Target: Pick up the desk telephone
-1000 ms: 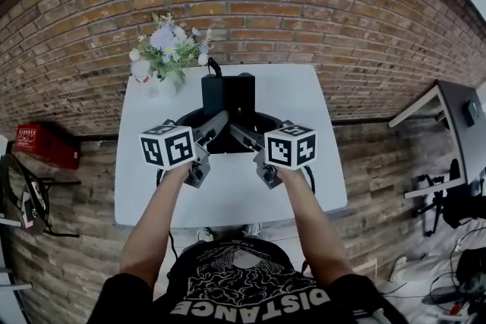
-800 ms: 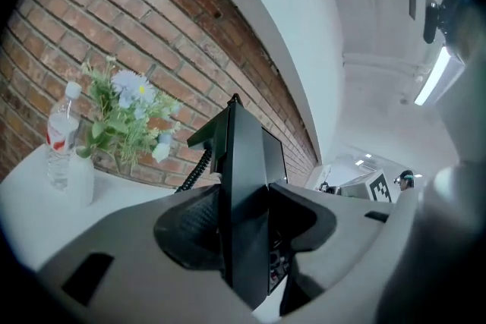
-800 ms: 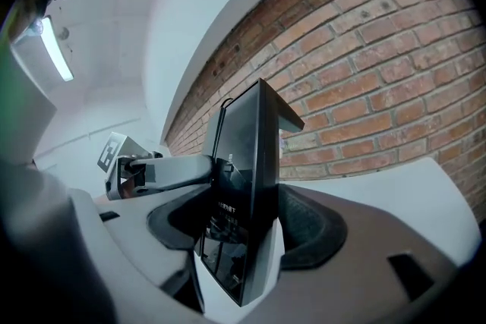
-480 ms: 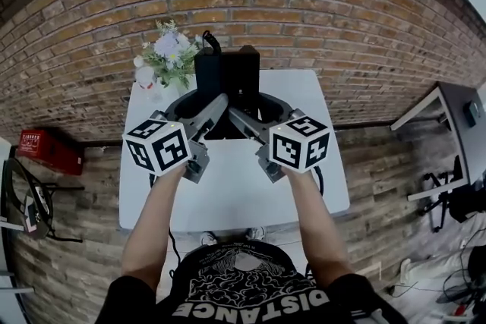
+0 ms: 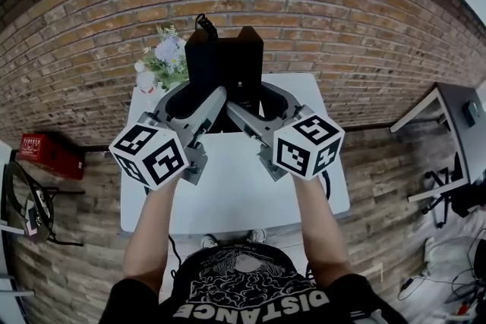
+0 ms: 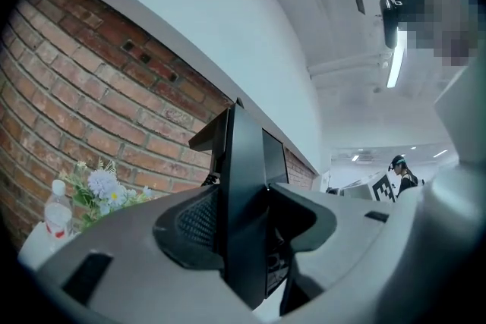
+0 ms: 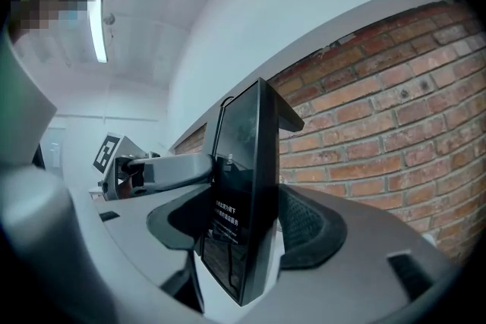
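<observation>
The black desk telephone [image 5: 225, 61] hangs in the air above the white table [image 5: 235, 186], upright, with its coiled cord [image 5: 205, 25] sticking up at the top. My left gripper [image 5: 199, 93] is shut on its left edge and my right gripper [image 5: 255, 93] on its right edge. In the left gripper view the telephone [image 6: 247, 163] stands edge-on, pinched between the grey jaws of the left gripper [image 6: 244, 228]. The right gripper view has the telephone [image 7: 244, 163] the same way, clamped in the right gripper [image 7: 244, 231], with the left gripper's jaw reaching in from beyond it.
A vase of pale flowers [image 5: 164, 58] stands at the table's back left corner, with a small bottle [image 6: 55, 210] beside it. A brick wall [image 5: 342, 26] runs behind the table. A red box [image 5: 47, 152] lies on the floor at left; another desk [image 5: 456, 121] stands at right.
Both grippers have risen together with the telephone, lifting it off the table and nearer to the head camera. The marker cubes have rolled outward.
</observation>
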The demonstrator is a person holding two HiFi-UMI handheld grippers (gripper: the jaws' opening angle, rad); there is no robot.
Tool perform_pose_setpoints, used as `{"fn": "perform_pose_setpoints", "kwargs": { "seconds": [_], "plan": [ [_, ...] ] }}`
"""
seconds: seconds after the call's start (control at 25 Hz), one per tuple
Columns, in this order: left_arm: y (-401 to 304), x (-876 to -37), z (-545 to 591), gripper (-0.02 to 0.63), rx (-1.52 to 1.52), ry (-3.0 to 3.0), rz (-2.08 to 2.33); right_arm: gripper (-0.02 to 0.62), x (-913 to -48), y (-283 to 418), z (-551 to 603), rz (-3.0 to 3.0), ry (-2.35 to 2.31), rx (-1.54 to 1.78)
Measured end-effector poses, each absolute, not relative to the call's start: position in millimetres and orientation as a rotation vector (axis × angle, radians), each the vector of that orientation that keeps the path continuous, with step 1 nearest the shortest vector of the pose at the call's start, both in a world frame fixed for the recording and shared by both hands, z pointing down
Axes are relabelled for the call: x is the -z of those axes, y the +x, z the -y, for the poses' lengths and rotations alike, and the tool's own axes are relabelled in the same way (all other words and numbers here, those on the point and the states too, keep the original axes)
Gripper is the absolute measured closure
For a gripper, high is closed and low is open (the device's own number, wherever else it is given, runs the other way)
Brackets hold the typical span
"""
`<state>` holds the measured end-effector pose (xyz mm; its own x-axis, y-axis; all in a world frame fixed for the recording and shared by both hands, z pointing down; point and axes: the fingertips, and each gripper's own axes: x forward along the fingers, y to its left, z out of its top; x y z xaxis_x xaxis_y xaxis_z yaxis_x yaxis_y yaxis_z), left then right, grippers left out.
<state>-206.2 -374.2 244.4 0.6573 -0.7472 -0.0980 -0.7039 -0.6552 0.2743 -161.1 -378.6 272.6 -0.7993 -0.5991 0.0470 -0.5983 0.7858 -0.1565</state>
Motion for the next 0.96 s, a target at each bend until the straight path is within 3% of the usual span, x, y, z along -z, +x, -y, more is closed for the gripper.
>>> {"fn": "perform_pose_setpoints", "kwargs": {
  "seconds": [0.96],
  "plan": [
    [-207.4, -246.5, 372.4, 0.411, 0.312, 2.638, 1.188, 0.322, -274.2, -162.5, 377.0, -2.987, -0.989, 0.241]
  ]
}}
